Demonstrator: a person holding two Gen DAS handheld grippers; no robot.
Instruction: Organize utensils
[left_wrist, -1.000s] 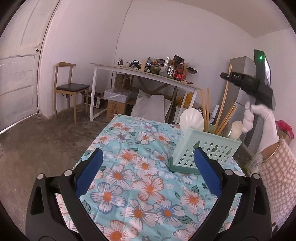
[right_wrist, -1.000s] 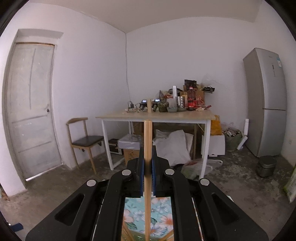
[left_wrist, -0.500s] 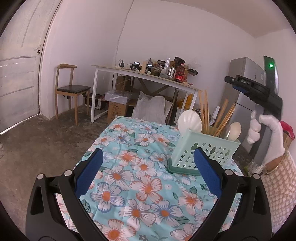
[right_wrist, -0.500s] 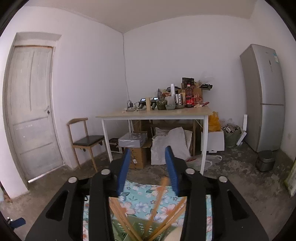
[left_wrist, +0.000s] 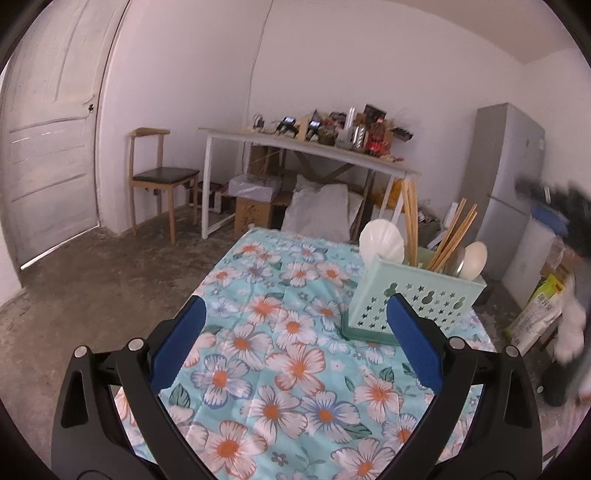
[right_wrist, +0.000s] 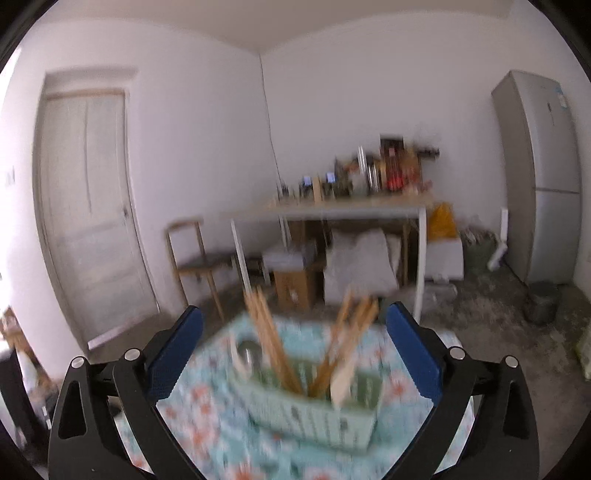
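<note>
R gripper (right_wrist: 293, 354) jaws just opened wide, nothing between
Chopsticks (right_wrist: 273, 347) in caddy (right_wrist: 314, 410) just ahead; L gripper (left_wrist: 295, 347) spread, empty, caddy ahead-right

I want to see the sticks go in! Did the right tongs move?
Yes. The right tongs backed away from the basket, now lower against the white table; just opened, empty.

Printed floral cloth (left_wrist: 295, 354) over the counter, matt, faintly creased. Pale green plastic caddy (left_wrist: 417, 306), smooth, punched with stars. Bare wooden chopsticks (left_wrist: 450, 236), matt; white plastic spoon (left_wrist: 382, 240), glossy, ribbed like a shell; beside it a shiny metal spoon (left_wrist: 456, 260). Matt black plastic gripper frames with blue rubbery pads (left_wrist: 413, 339). Rough concrete floor (left_wrist: 110, 273).
</note>
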